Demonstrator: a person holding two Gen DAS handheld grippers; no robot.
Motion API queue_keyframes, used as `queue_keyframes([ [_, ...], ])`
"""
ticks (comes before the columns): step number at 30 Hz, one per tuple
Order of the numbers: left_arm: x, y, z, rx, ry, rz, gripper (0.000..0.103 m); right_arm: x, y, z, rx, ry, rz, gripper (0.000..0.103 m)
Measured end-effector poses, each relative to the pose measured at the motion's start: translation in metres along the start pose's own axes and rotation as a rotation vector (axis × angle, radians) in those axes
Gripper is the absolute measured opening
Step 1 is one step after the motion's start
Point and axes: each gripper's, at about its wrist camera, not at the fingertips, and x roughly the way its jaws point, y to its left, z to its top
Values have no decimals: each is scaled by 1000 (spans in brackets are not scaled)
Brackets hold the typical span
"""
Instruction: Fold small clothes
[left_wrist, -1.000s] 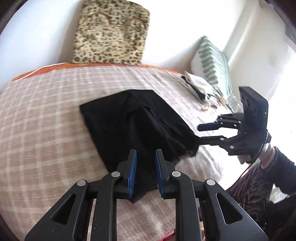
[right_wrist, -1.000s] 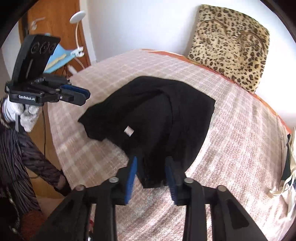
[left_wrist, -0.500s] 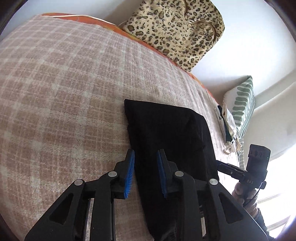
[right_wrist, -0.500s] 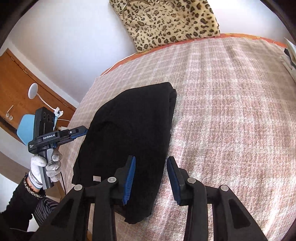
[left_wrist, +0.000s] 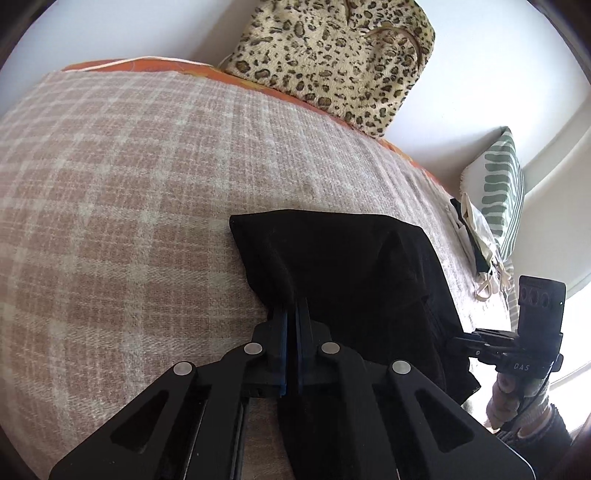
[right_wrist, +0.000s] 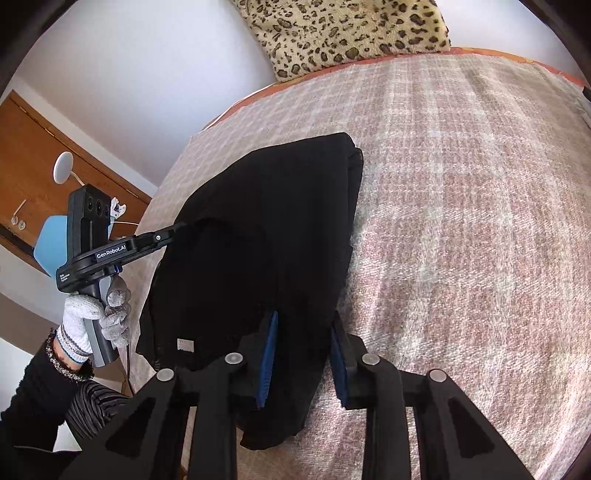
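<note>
A black garment (left_wrist: 343, 266) lies partly folded on the pink checked blanket (left_wrist: 122, 192). My left gripper (left_wrist: 293, 306) is shut on its near left edge, pinching a ridge of cloth. In the right wrist view the same garment (right_wrist: 258, 229) shows with a white label near its lower edge, and the left gripper (right_wrist: 177, 230) bites its left side. My right gripper (right_wrist: 303, 332) is open, its blue-padded fingers standing either side of the garment's near right edge, not closed on it. It also shows at the right of the left wrist view (left_wrist: 458, 341).
A leopard-print bag (left_wrist: 332, 59) leans on the white wall at the back. A green striped pillow (left_wrist: 498, 184) and a small cloth bag (left_wrist: 476, 236) lie at the bed's right end. A wooden door (right_wrist: 44, 184) stands beyond the bed's left edge.
My left gripper has closed on the garment's left edge; half a second ago it was open above it. My right gripper has come down lower over the garment's right edge.
</note>
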Motion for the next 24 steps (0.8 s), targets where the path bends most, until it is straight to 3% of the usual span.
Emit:
queue_keyframes([
  [1, -3, -1, 0, 18, -12, 31, 2, 0, 0, 2, -11, 2, -24, 5],
  [3, -4, -2, 1, 56, -21, 79, 2, 0, -1, 6, -28, -1, -74, 3],
  [6, -2, 2, -2, 64, -17, 74, 2, -5, -2, 6, -42, -6, -33, 3],
  [8, -3, 7, -1, 33, 10, 34, 4, -13, 2, 4, -67, -9, -2, 10],
  [10, -11, 8, -1, 15, 9, 66, 7, -26, 9, 4, -88, -51, -9, 39],
  [13, -34, -7, -8, 60, -46, 53, 7, -45, 23, -2, -164, -111, -40, 39],
  [15, -43, -26, -16, 128, -65, 27, 7, -47, 34, -5, -209, -128, -10, 39],
  [19, -34, -58, -33, 237, -20, -6, 8, -18, 60, -18, -324, -61, -19, 37],
  [24, -8, -63, -65, 290, 131, -22, 7, 9, 72, -52, -445, 82, -42, 34],
])
